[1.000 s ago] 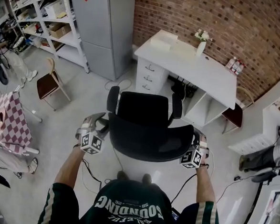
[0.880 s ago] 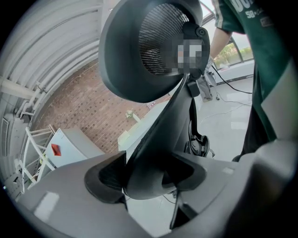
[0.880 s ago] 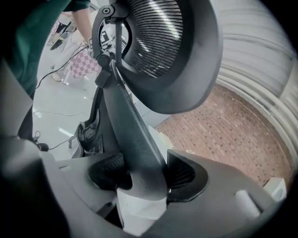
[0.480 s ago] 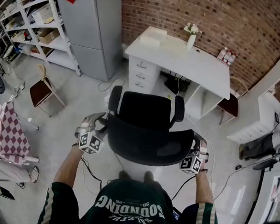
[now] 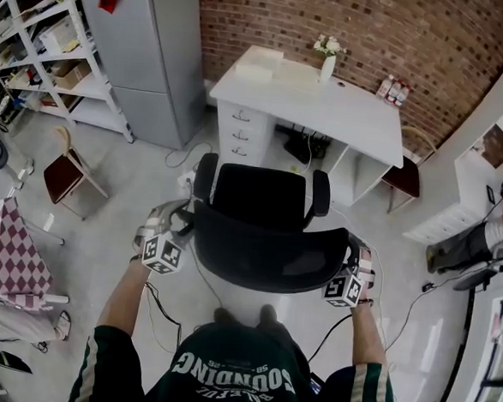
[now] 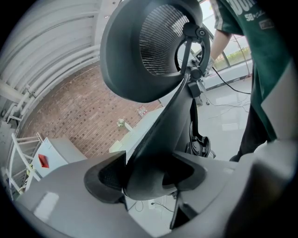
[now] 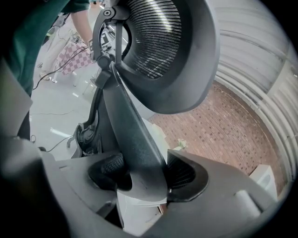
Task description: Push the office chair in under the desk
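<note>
Since a second ago both grippers and the chair swing slightly, so the desk's kneehole (image 5: 311, 153) now lies nearly straight ahead of the seat instead of off to the right.

Left gripper (image 5: 184, 220): jaws closed on the left edge of the backrest rim (image 6: 153, 139), pads pressing both faces. Right gripper (image 5: 352, 248): same hold on the right edge, rim clamped between its pads (image 7: 179, 172).

Office chair (image 5: 264, 201): stands on open floor just short of the white desk (image 5: 344, 112), seat facing it, not yet under the top. Armrests (image 5: 319, 192) point toward the drawer unit (image 5: 243, 135) and the kneehole.

Handling, judged: fairly heavy, but should roll easily on the smooth floor. The rim is stiff plastic and takes a push well. The mesh panel (image 6: 160, 39) is soft, so avoid it. The seat probably swivels, so push evenly on both sides. Watch armrest clearance under the desktop and the cable (image 5: 160, 305) by the person's feet.
</note>
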